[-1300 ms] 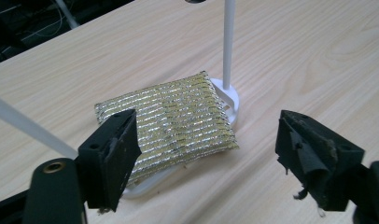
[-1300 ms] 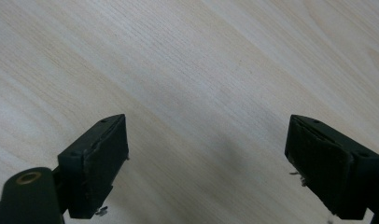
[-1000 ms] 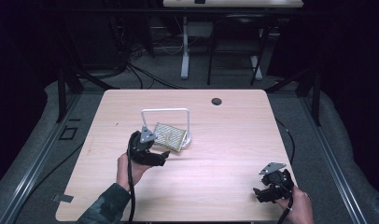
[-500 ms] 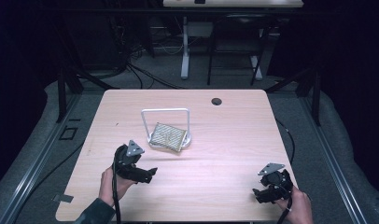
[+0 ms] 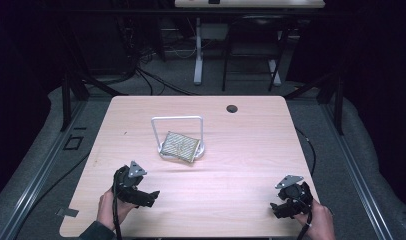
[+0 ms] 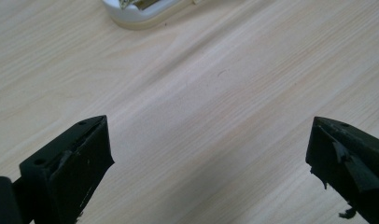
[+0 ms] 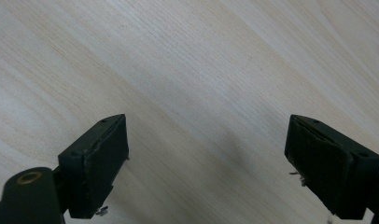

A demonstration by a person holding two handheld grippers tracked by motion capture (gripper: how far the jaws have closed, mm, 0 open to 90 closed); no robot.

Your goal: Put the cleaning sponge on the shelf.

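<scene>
A white stand (image 5: 163,152) with a thin white arch (image 5: 177,119) sits mid-table. A golden mesh pad (image 5: 180,146) leans on its base. My left gripper (image 5: 150,196) is at the front left, well short of the stand. It is open; its jaws have just been opening and hold nothing. In the left gripper view the gripper (image 6: 208,135) has bare wood between its jaws, and the stand's base (image 6: 141,11) shows at the top edge. My right gripper (image 5: 278,209) rests open at the front right, over bare wood in its own view (image 7: 206,135).
The light wooden table (image 5: 251,145) has a small dark cable hole (image 5: 232,108) near its far edge. Dark floor, cables and desk legs lie beyond it. A hand holds each gripper close to the table's near edge.
My left gripper has drawn back from beside the mesh pad toward the front left and sunk lower. The pad stays leaning on the stand. The right gripper has kept still.
</scene>
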